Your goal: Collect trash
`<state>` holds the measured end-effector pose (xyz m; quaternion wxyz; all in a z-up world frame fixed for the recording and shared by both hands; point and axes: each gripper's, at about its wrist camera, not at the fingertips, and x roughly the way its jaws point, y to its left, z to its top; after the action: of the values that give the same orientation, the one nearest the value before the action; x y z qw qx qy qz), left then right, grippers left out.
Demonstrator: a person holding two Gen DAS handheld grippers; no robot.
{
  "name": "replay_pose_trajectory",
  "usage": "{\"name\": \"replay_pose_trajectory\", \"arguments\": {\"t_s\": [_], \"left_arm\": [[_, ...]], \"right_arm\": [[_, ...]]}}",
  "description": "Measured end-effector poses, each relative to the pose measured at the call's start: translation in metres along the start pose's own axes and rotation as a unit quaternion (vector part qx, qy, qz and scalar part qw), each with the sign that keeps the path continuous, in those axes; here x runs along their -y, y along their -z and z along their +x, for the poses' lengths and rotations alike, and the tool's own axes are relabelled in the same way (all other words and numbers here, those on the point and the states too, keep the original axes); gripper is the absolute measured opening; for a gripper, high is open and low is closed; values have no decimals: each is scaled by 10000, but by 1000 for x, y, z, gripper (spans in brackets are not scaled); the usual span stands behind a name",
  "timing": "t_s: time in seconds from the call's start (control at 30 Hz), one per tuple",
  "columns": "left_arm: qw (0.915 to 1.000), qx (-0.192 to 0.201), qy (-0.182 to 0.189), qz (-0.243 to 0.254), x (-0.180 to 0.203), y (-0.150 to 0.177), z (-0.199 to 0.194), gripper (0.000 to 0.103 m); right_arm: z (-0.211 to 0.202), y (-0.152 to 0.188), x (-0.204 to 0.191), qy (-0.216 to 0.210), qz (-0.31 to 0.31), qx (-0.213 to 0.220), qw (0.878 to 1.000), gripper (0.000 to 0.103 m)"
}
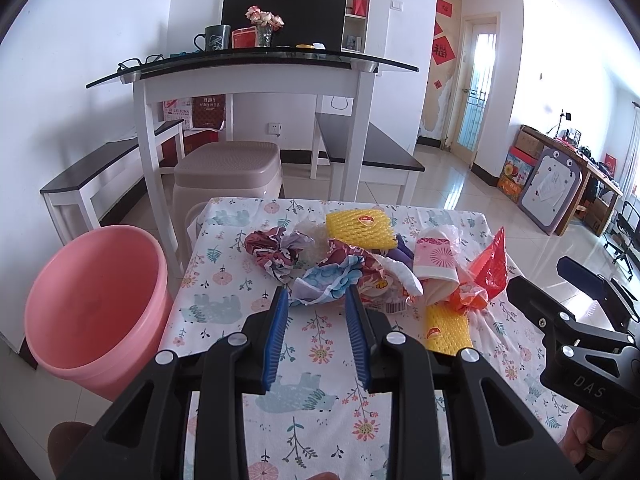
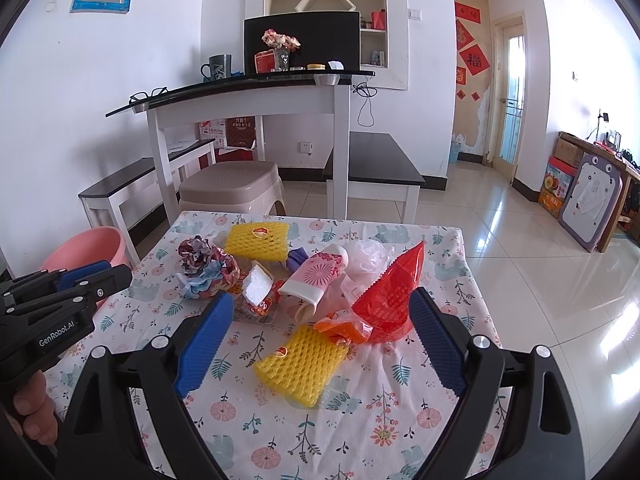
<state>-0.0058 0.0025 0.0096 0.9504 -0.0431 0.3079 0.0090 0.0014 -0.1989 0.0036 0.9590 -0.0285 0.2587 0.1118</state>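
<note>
A heap of trash lies on the table with the floral cloth [image 1: 320,360] [image 2: 360,432]: crumpled patterned wrappers [image 1: 324,280] [image 2: 208,268], two yellow foam nets [image 1: 360,228] [image 2: 300,364], a pink paper cup [image 1: 436,260] [image 2: 316,276], a red foil bag [image 1: 492,268] [image 2: 392,296] and an orange wrapper [image 2: 344,326]. A pink bucket [image 1: 96,304] [image 2: 92,248] stands on the floor left of the table. My left gripper [image 1: 316,300] is open, its tips just in front of the crumpled blue-and-white wrapper. My right gripper [image 2: 320,312] is wide open and empty, above the near yellow net and the orange wrapper.
A beige plastic stool [image 1: 228,168] stands beyond the table. A white desk with a glass top [image 1: 256,72] and two dark benches [image 1: 368,152] stand behind it. Boxes and a drawing board [image 1: 548,188] line the right wall. Tiled floor lies to the right.
</note>
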Motion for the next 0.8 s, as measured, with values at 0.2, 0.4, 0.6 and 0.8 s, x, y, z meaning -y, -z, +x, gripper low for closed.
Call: {"name": "replay_pose_trajectory", "arguments": {"t_s": [0.2, 0.4, 0.6, 0.8], "left_arm": [[10000, -6, 1, -6, -1, 0, 0, 28], [10000, -4, 14, 2, 0, 0, 0, 28], [10000, -16, 38, 23, 0, 1, 1, 28], [9999, -40, 126, 57, -4, 5, 5, 28]], "right_arm": [[0, 0, -1, 7, -5, 5, 10000, 90], [-1, -2, -1, 9, 3, 9, 10000, 90], [-2, -7, 1, 20, 13, 21, 10000, 90], [1, -6, 7, 89, 51, -7, 9999, 90]]}}
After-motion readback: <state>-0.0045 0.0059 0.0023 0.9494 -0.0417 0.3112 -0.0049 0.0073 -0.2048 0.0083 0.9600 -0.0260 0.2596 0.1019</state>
